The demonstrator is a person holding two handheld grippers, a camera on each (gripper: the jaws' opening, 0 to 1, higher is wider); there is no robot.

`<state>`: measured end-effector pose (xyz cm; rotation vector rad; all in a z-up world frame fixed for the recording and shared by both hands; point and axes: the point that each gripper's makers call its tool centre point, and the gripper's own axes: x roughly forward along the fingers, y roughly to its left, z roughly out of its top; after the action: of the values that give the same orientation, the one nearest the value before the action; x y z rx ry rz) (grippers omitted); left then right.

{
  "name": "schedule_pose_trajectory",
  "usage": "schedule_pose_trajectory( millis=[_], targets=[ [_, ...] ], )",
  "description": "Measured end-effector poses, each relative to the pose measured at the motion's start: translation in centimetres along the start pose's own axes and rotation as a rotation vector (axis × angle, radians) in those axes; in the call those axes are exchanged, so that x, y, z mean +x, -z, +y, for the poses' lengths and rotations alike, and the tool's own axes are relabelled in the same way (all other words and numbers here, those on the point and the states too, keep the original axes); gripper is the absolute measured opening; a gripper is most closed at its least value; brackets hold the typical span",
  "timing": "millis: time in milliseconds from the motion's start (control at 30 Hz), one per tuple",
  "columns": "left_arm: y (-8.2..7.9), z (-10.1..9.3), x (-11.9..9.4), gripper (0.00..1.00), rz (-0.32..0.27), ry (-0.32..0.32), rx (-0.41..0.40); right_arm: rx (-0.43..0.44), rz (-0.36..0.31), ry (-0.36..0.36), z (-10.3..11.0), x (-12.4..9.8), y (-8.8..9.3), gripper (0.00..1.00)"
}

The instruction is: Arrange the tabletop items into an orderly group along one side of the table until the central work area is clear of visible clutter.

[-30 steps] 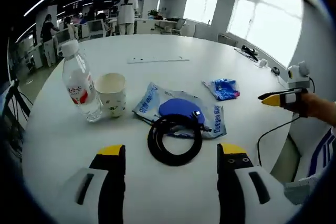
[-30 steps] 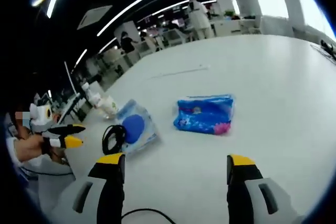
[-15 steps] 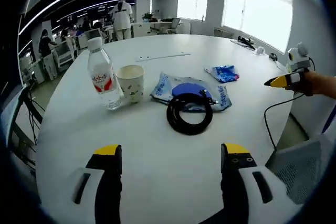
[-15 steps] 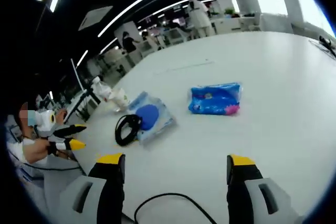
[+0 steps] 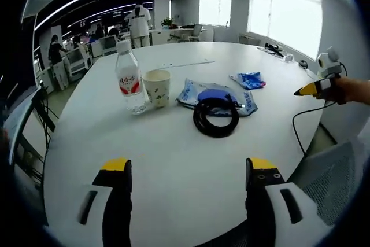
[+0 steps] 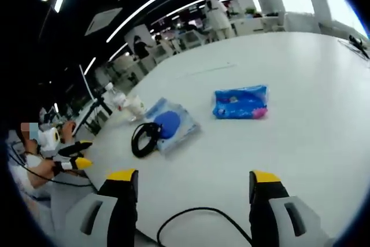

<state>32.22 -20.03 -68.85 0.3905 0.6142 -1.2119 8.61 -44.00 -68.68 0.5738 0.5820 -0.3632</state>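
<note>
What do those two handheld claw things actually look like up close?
Each has two chunky jaws: black on the inner faces, white on the outer shells with a dark slot, and yellow tips. The left gripper and the right gripper match. Seen from the side, the right gripper shows the same yellow and black tips. A thin black cable curves between the right gripper's jaws.

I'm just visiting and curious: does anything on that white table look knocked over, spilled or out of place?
Nothing is spilled or tipped. The water bottle and paper cup stand upright. The coiled black cable overlaps the clear packet, and the small blue packet lies apart.
</note>
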Motion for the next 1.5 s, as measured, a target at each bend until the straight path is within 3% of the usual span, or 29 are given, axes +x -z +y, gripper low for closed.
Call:
schedule_pose_trajectory(
  millis=[333,433,533,667,900,1033,1200,1400,1500],
  targets=[
    [1.6,-0.4,-0.3,0.83,0.001,0.004,0.026,-0.001,0.014,0.002,0.1,0.1,0.3,0.78],
    [1.7,-0.5,-0.5,0.84,-0.034,0.015,-0.018,-0.014,0.020,-0.009,0.7,0.3,0.2,0.77],
    [2.0,-0.8,-0.9,0.85,-0.046,0.011,-0.007,-0.044,0.030,-0.027,1.7,0.8,-0.1,0.75],
    [1.0,-0.7,-1.1,0.86,-0.072,-0.003,0.024,-0.083,0.038,-0.059,3.4,1.7,-0.4,0.72],
    [1.4,-1.0,-1.7,0.86,-0.057,-0.008,0.099,-0.132,0.070,-0.133,6.8,3.8,-0.5,0.68],
    [1.7,-0.9,-2.4,0.86,-0.069,-0.015,0.127,-0.211,0.105,-0.201,9.6,5.3,-0.7,0.64],
    [1.4,-0.3,-2.2,0.82,-0.090,-0.045,0.085,-0.311,0.143,-0.262,12.7,7.6,-1.1,0.61],
    [2.2,-0.5,-2.1,0.72,-0.052,-0.055,0.125,-0.401,0.211,-0.298,15.0,10.9,-0.4,0.59],
    [2.4,-0.8,-1.9,0.72,-0.040,-0.050,0.161,-0.457,0.246,-0.302,15.8,12.4,0.2,0.59]
  ],
)
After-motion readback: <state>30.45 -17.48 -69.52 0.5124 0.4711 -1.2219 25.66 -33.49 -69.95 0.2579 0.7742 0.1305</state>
